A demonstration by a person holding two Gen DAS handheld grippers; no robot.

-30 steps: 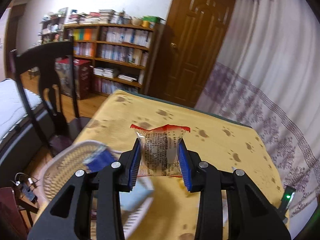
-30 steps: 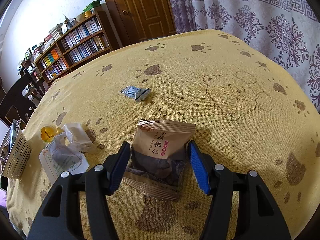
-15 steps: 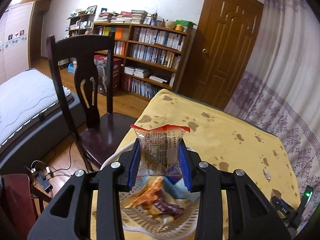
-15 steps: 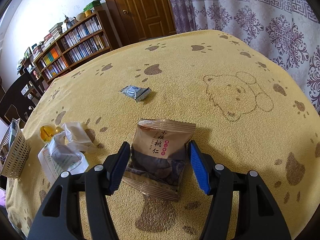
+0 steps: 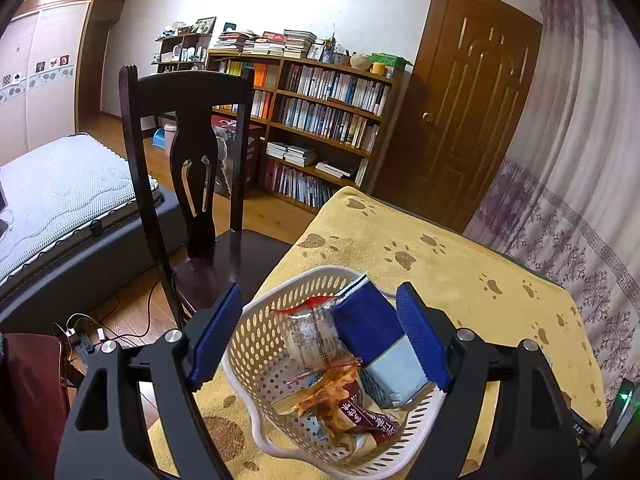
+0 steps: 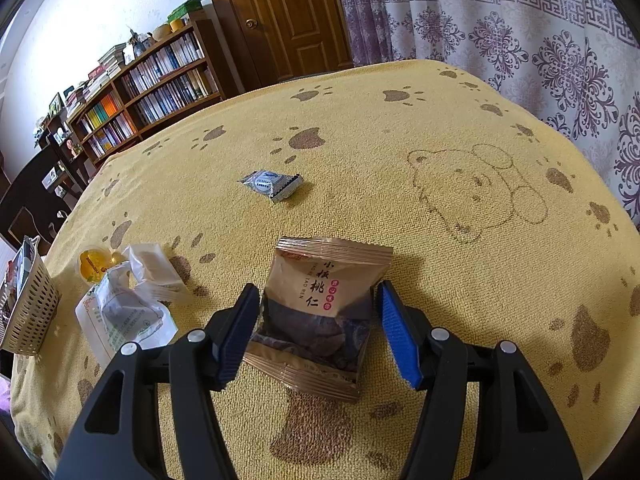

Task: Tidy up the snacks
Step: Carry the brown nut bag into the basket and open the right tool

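- Left tongs (image 5: pixel 320 340) wide open over the white plastic basket with holes (image 5: pixel 256 344), holding nothing
- Already in the basket: a clear wrapped snack with a red edge (image 5: pixel 310 336), a dark blue and pale blue pack (image 5: pixel 376 340), and an orange and dark red packet (image 5: pixel 340 400) at the front
- Basket sitting at the edge of the tabletop, on the yellow cloth with brown paw prints (image 6: pixel 400 128), next to a dark wooden chair (image 5: pixel 188 160)
- Right tongs (image 6: pixel 316 332) open wide around a brown foil snack bag with dark writing (image 6: pixel 320 304), one blue pad on each side, not squeezing it yet; bag lying flat on the cloth
- Left to put away: the brown bag, a small silver and blue wrapped sweet (image 6: pixel 272 184) farther back, a white and green crinkly pouch (image 6: pixel 124 316), a clear wrapped bar (image 6: pixel 154 268) and a little yellow jelly cup (image 6: pixel 92 266) near the basket
- About half done, by the look of it: some snacks in, five out on the cloth
- Likely next job: close the right tongs on the brown bag and carry it to the basket
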